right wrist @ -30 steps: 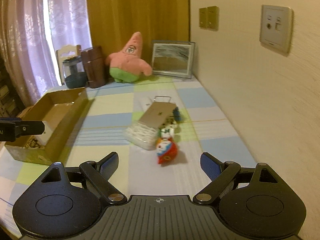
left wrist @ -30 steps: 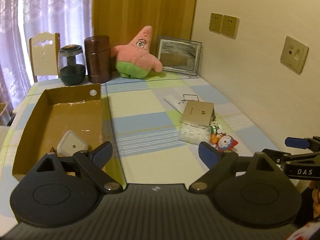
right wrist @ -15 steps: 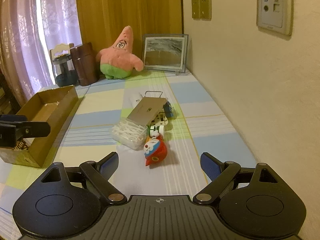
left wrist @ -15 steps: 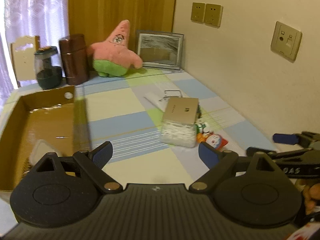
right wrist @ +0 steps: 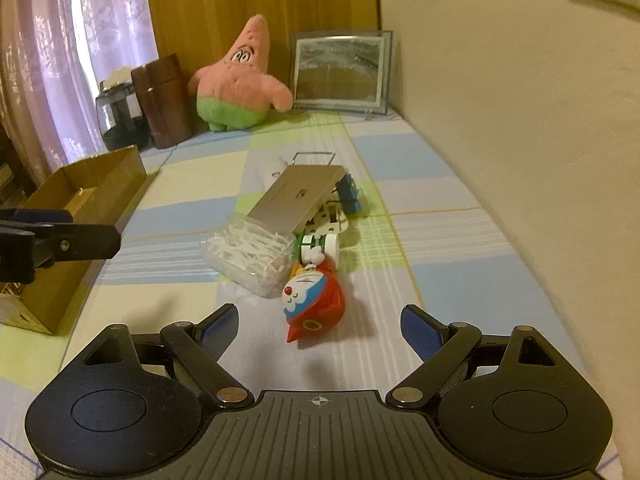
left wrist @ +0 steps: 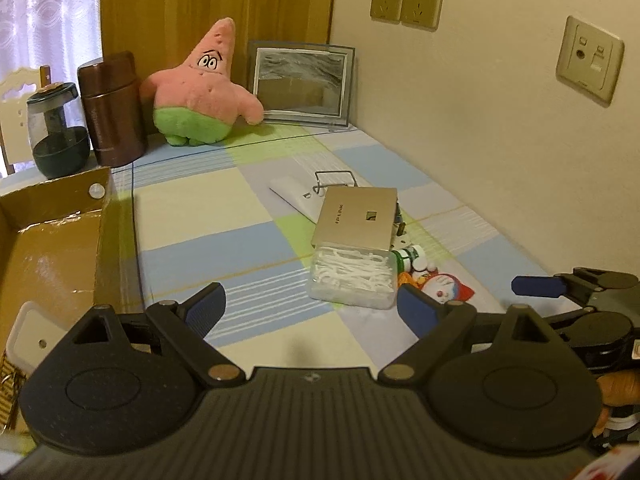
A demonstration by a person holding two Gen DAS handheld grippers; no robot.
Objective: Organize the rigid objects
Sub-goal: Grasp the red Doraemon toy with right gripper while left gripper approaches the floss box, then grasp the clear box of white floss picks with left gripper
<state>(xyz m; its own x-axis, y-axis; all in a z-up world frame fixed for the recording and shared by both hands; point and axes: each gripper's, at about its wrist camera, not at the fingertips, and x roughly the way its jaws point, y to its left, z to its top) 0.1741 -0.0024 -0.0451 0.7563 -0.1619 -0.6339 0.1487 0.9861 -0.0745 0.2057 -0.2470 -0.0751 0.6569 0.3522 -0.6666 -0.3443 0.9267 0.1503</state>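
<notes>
Both claws dropped twd toy pile, tilted down, wide open, empty.

Domestic room, most likely a bedroom or living room. Evidence: pink starfish plush toy and framed picture propped against a wood-panelled wall, lace curtains over a window, checked tablecloth, wall sockets, and what appears to be a white chair back.
</notes>
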